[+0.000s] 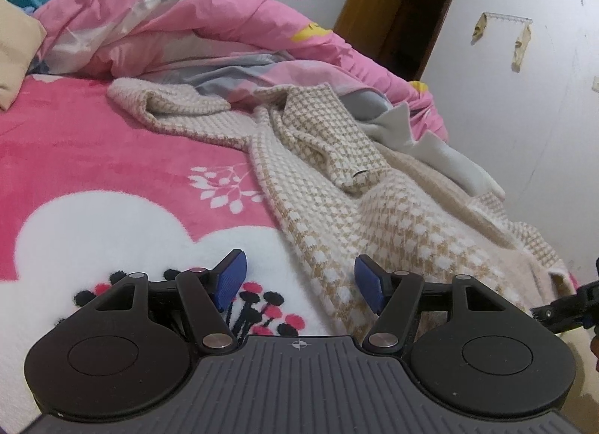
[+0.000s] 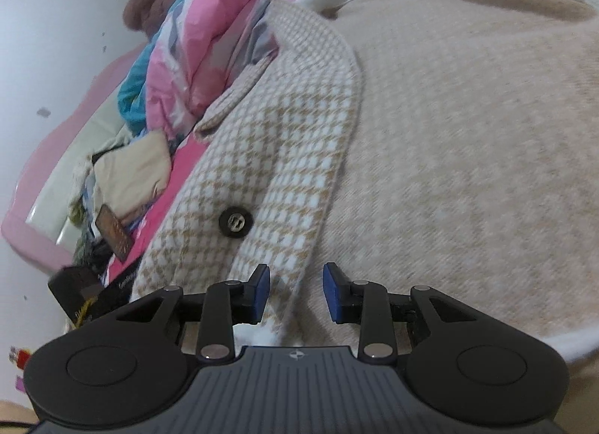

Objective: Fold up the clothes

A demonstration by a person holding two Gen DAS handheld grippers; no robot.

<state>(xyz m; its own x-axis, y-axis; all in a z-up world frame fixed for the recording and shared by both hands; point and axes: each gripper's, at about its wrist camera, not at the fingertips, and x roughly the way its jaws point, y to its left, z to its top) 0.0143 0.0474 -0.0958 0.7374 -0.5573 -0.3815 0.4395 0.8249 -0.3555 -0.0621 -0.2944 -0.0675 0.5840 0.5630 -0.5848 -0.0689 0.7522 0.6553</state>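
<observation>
A beige-and-white houndstooth coat lies crumpled across the right half of the bed, one sleeve stretched toward the left. My left gripper hovers low over the coat's near edge, open, and its blue pads touch no cloth. In the right wrist view the coat's front panel with a black button lies folded back over the plain beige lining. My right gripper is open, the panel's edge lying loose between the pads. Part of the right gripper shows at the left view's right edge.
A pink plush blanket with white shapes covers the bed. A rumpled pink quilt is heaped at the back, a cream pillow at the left. A brown door stands in the far wall. Cluttered items sit beside the bed.
</observation>
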